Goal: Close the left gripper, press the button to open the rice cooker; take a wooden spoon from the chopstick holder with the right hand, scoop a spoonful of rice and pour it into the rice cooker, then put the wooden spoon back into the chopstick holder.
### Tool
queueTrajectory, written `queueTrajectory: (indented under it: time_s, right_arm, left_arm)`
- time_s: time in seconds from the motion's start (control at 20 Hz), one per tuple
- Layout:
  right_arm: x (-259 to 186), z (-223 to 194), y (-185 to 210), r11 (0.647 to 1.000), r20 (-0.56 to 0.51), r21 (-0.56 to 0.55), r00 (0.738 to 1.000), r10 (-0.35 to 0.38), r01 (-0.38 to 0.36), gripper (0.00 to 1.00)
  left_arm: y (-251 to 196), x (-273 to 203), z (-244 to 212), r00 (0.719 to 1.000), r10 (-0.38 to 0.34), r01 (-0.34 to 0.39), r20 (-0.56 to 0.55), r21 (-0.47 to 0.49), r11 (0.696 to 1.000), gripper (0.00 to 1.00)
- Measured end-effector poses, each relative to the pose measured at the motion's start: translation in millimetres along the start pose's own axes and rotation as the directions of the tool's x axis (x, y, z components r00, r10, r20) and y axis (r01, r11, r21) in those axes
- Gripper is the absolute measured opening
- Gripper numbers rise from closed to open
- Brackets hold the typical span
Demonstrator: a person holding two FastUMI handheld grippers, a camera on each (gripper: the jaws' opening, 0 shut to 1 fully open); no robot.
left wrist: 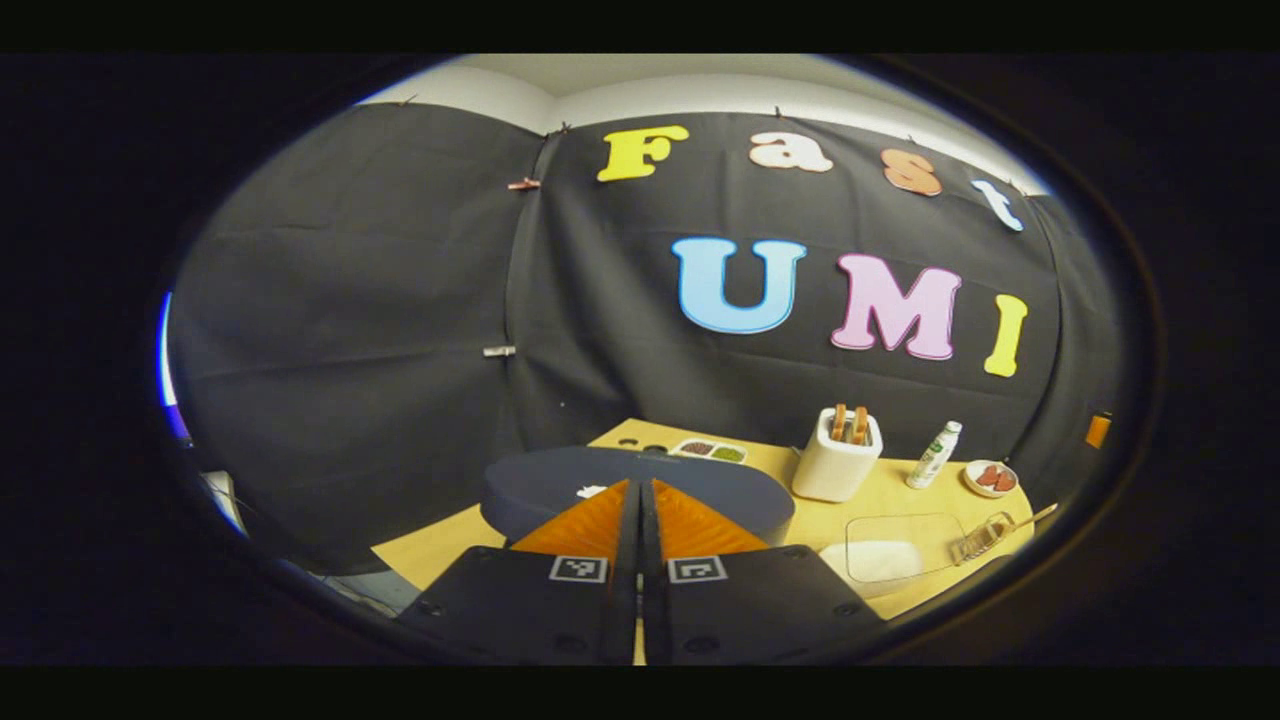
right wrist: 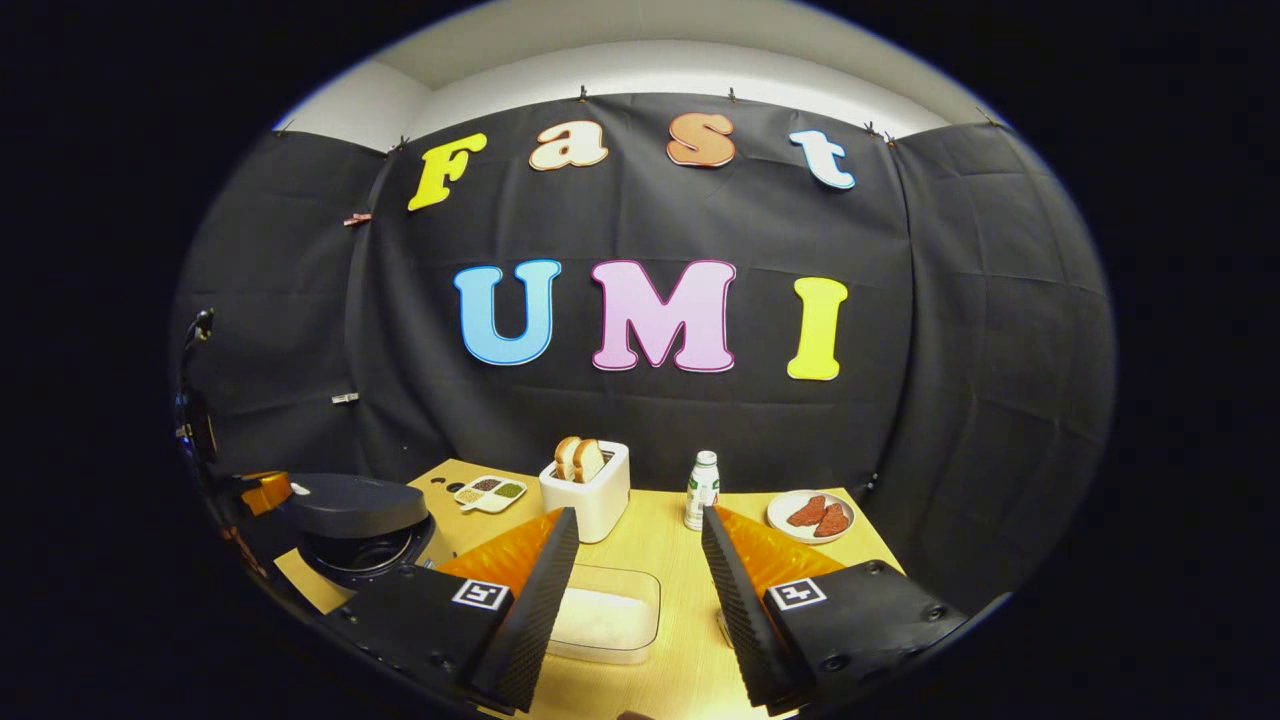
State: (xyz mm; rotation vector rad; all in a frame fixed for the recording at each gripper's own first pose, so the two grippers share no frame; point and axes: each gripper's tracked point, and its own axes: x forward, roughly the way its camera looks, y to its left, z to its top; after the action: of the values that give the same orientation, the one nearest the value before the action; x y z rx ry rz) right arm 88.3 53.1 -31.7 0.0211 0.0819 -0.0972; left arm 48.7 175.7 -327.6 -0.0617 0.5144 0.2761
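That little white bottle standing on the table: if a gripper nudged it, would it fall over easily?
Probably yes. The bottle stands upright, tall and narrow on a small base, so a push near its cap would likely tip it. Its round body suggests it would then roll across the smooth wooden table. It looks like plastic, so likely light and not fragile, though how full it is can't be told.

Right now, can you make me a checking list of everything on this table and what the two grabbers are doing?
Surface: wooden table, looks dry.
Job's things: rice cooker, lid looks raised; white holder with wooden pieces standing in it; clear box of rice.
Clutter: bottle; plate of reddish pieces; small divided dish.
Grippers: left gripper shut, close to the cooker lid; right gripper open, empty.
Cables: cannot tell.
Surroundings: black cloth wall.
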Motion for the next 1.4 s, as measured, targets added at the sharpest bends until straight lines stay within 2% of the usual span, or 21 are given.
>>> queueTrajectory:
  time_s: [0.2, 0.25, 0.4, 0.45, 0.5, 0.55, 0.6, 0.65, 0.7, 0.8, 0.95, 1.15, 1.25, 1.4]
  right_arm:
    - [-2, -9, -12, 1.000, -0.010, 0.002, 1.000, -0.012, 0.012, 0.78]
    - [-2, -12, -16, 1.000, -0.015, 0.004, 1.000, -0.017, 0.017, 0.78]
    - [0, -23, -29, 0.999, -0.031, 0.008, 0.999, -0.038, 0.039, 0.78]
    - [0, -27, -34, 0.999, -0.037, 0.009, 0.998, -0.046, 0.047, 0.78]
    - [2, -31, -40, 0.998, -0.041, 0.010, 0.998, -0.056, 0.056, 0.78]
    - [2, -36, -46, 0.998, -0.048, 0.011, 0.997, -0.067, 0.067, 0.78]
    - [4, -41, -53, 0.997, -0.056, 0.011, 0.995, -0.081, 0.082, 0.78]
    - [5, -47, -61, 0.995, -0.065, 0.014, 0.993, -0.095, 0.096, 0.78]
    - [7, -54, -68, 0.994, -0.076, 0.022, 0.991, -0.107, 0.109, 0.78]
    - [11, -68, -83, 0.990, -0.103, 0.048, 0.986, -0.129, 0.135, 0.78]
    - [15, -94, -107, 0.977, -0.161, 0.107, 0.973, -0.165, 0.184, 0.79]
    - [16, -133, -137, 0.943, -0.254, 0.198, 0.943, -0.215, 0.268, 0.78]
    - [16, -153, -149, 0.924, -0.294, 0.239, 0.929, -0.223, 0.298, 0.79]
    - [21, -177, -159, 0.901, -0.319, 0.303, 0.924, -0.211, 0.311, 0.79]
  left_arm:
    - [-1, -15, 24, 0.997, 0.021, -0.021, 0.080, -0.001, 1.000, 0.10]
    - [-3, -21, 25, 0.996, 0.018, -0.016, 0.087, -0.017, 1.000, 0.14]
    - [-8, -31, 25, 0.995, 0.014, -0.010, 0.099, -0.032, 0.999, 0.40]
    - [-8, -33, 25, 0.995, 0.011, -0.008, 0.104, -0.029, 1.000, 0.44]
    - [-10, -35, 26, 0.994, 0.009, -0.006, 0.107, -0.024, 1.000, 0.55]
    - [-11, -38, 26, 0.994, 0.006, -0.004, 0.109, -0.019, 1.000, 0.57]
    - [-12, -40, 28, 0.994, 0.004, -0.003, 0.110, -0.015, 1.000, 0.63]
    - [-13, -42, 29, 0.993, 0.004, -0.002, 0.116, -0.012, 1.000, 0.61]
    - [-16, -45, 32, 0.993, 0.001, 0.001, 0.122, -0.013, 1.000, 0.69]
    - [-13, -50, 36, 0.990, 0.026, -0.027, 0.136, 0.006, 1.000, 0.72]
    - [-28, -58, 40, 0.990, 0.002, -0.004, 0.144, 0.010, 1.000, 0.74]
    - [-39, -66, 46, 0.987, -0.005, 0.002, 0.160, 0.022, 1.000, 0.75]
    - [-47, -70, 48, 0.987, -0.012, 0.008, 0.159, 0.021, 1.000, 0.75]
    - [-52, -73, 47, 0.988, -0.010, 0.005, 0.155, 0.030, 1.000, 0.75]
